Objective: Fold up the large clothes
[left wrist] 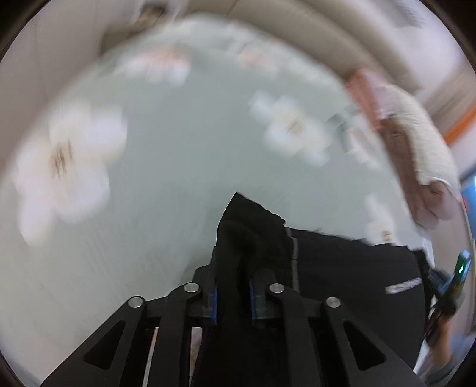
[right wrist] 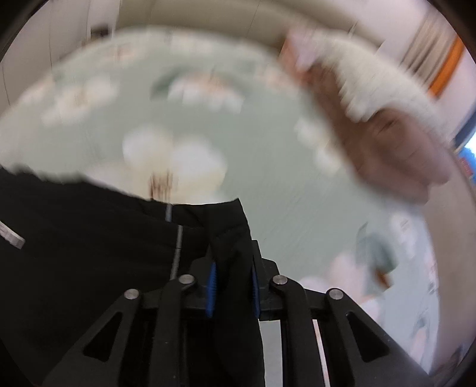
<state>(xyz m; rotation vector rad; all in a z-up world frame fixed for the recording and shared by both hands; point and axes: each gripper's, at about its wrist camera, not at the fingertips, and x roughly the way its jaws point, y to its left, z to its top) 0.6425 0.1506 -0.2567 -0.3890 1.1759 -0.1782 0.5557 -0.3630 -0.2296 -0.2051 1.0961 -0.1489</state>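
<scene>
Left wrist view: a black garment [left wrist: 342, 268] is held up over a pale green floral bedsheet [left wrist: 184, 154].

The left gripper [left wrist: 232, 294] and the right gripper [right wrist: 233, 293] each pinch one corner of the cloth. I judge the folding is only at its start: edge lifted, no fold visible. A hand [right wrist: 395, 151] in a cream sleeve [left wrist: 422, 140] is close by, beyond it blurred pale walls.

bed: pale green sheet [left wrist: 184, 166] with white flower print, blurred | headboard [left wrist: 297, 26]: beige, behind the bed | wall [left wrist: 44, 59]: plain white
</scene>
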